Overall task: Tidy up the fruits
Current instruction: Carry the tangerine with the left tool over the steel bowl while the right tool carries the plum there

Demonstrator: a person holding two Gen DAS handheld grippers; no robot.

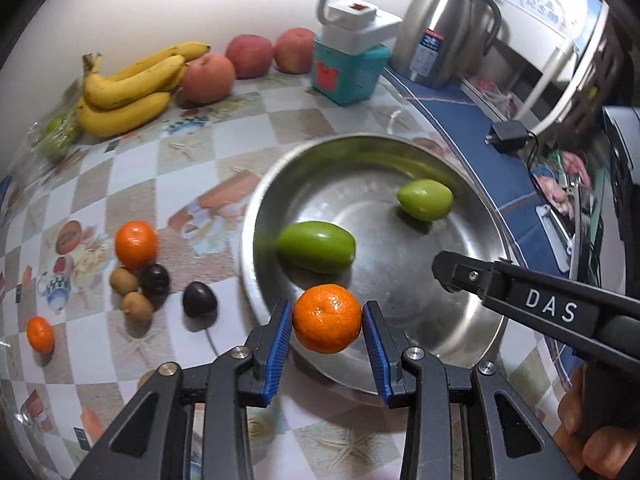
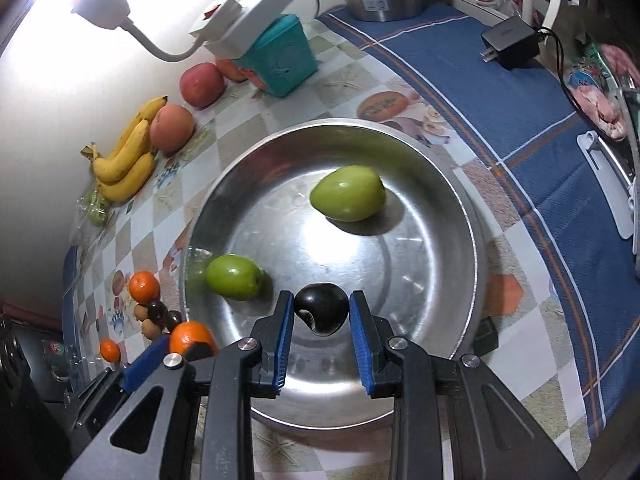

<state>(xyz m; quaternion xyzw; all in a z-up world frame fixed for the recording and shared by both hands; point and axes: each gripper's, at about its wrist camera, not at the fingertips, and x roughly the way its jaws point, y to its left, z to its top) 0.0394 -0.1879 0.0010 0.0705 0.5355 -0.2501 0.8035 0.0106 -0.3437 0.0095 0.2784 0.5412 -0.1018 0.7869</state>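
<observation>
Left tool clamped on tangerine, right tool clamped on dark plum, over bowl

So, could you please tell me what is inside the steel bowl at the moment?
Two green fruits lie in the steel bowl: one toward the far side, one by the near-left wall. The right gripper holds a dark plum above it, covering the bowl floor beneath.
</observation>
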